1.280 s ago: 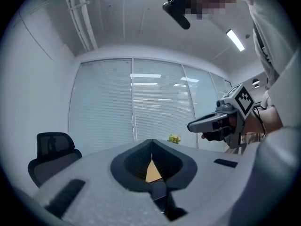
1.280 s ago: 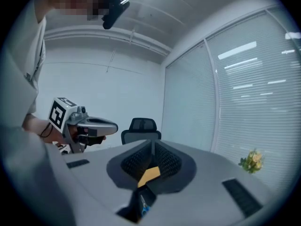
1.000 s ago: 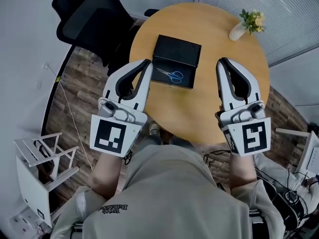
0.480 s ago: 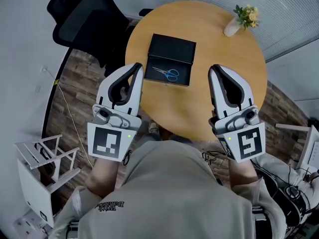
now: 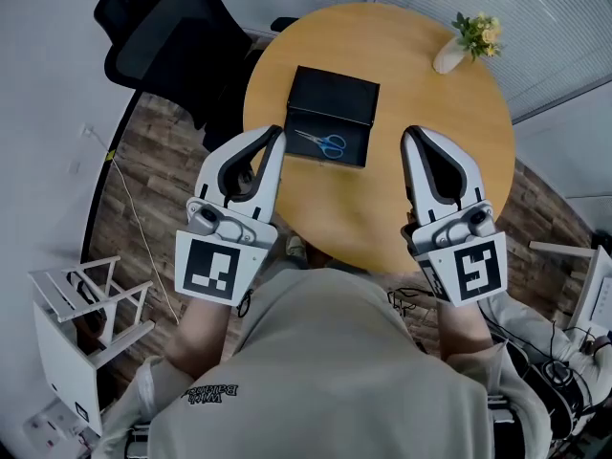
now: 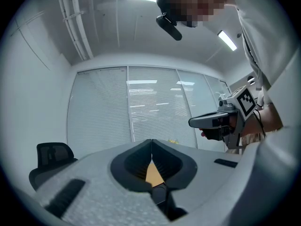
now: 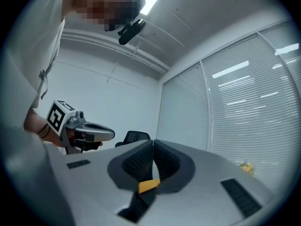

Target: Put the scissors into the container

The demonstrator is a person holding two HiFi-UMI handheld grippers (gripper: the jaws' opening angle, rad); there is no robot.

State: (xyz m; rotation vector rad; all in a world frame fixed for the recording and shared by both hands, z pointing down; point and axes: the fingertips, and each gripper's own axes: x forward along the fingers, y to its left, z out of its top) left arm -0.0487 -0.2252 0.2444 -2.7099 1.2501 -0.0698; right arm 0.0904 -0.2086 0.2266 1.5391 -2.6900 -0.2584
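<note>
- Holds left tool (image 5: 278, 131) above the near left edge of the round wooden surface (image 5: 430, 84), jaws pressed together, gripping nothing.
- Holds right tool (image 5: 409, 134) above the near right edge, jaws likewise together and empty.
- Shows blue-handled scissors (image 5: 325, 142) lying inside the open black container (image 5: 337, 92), toward the left edge, apart from both tools.
- Shows flower vase (image 5: 451, 57) at the far right edge.
</note>
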